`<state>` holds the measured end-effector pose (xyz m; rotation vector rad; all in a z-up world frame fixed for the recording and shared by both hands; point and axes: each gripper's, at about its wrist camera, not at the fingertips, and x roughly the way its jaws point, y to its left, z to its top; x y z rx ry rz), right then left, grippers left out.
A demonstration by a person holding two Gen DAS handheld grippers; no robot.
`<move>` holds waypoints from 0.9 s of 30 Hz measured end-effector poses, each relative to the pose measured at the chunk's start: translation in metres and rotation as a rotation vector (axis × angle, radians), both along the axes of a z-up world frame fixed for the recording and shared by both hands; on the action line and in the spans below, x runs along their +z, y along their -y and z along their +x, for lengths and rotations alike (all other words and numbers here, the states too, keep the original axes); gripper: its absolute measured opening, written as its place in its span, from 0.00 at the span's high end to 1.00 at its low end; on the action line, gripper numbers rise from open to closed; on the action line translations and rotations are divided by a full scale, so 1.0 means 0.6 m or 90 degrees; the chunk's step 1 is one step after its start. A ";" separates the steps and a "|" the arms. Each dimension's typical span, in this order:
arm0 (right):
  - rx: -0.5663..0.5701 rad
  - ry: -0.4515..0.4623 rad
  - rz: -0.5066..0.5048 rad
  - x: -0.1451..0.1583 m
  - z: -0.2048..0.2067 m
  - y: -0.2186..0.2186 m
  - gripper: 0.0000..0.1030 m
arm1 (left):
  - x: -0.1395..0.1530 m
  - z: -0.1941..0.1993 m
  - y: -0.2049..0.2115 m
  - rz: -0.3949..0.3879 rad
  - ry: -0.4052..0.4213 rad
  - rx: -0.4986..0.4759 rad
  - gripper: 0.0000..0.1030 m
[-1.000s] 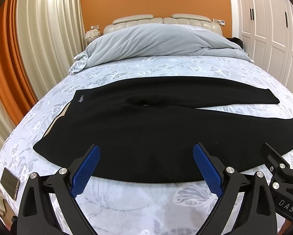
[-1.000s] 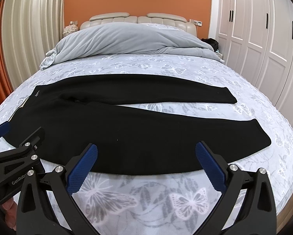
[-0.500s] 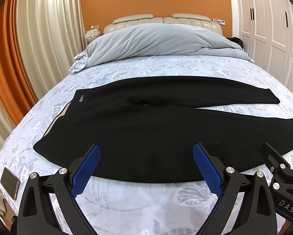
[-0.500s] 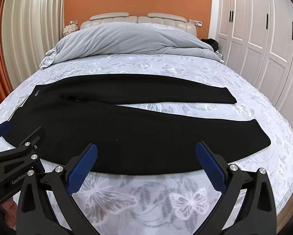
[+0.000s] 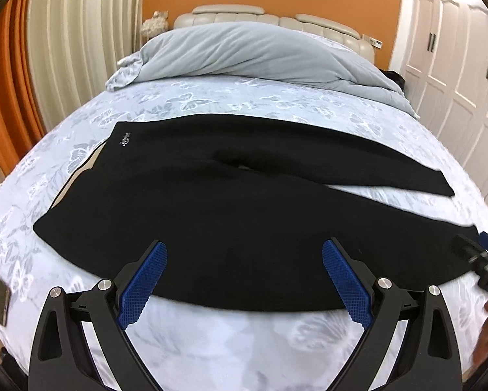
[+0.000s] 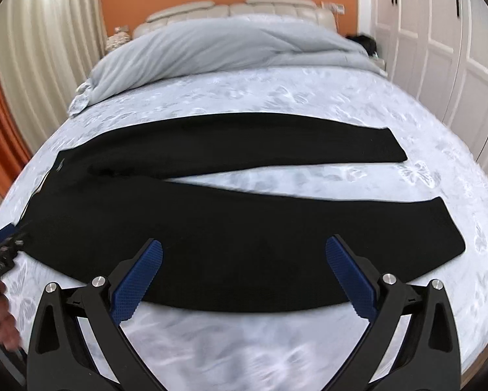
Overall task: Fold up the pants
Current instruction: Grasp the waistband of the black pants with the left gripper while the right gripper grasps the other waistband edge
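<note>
Both grippers' fingers [image 5: 144, 278] [image 6: 349, 277] gape wide, gripping nothing above pants [image 5: 230, 202].

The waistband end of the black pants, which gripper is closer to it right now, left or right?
Left. The left gripper hangs open over the near edge toward the waistband end; the right gripper sits open farther along, toward the leg cuffs.

Bright, even room light — fisheye-bent edges, slight motion blur
</note>
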<state>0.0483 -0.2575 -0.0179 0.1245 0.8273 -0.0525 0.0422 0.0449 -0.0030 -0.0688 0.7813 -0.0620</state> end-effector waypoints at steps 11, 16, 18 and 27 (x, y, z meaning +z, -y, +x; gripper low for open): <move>-0.144 -0.059 -0.116 -0.054 0.259 0.351 0.04 | -0.026 0.343 -0.243 -0.054 -0.101 0.147 0.08; -0.216 -0.066 -0.062 -0.111 0.352 0.451 0.04 | -0.102 0.507 -0.351 -0.073 -0.155 0.265 0.08; -0.235 -0.072 -0.051 -0.137 0.386 0.475 0.04 | -0.129 0.549 -0.374 -0.075 -0.166 0.296 0.08; -0.197 -0.059 -0.012 -0.172 0.431 0.445 0.58 | -0.175 0.639 -0.372 0.028 -0.165 0.332 0.21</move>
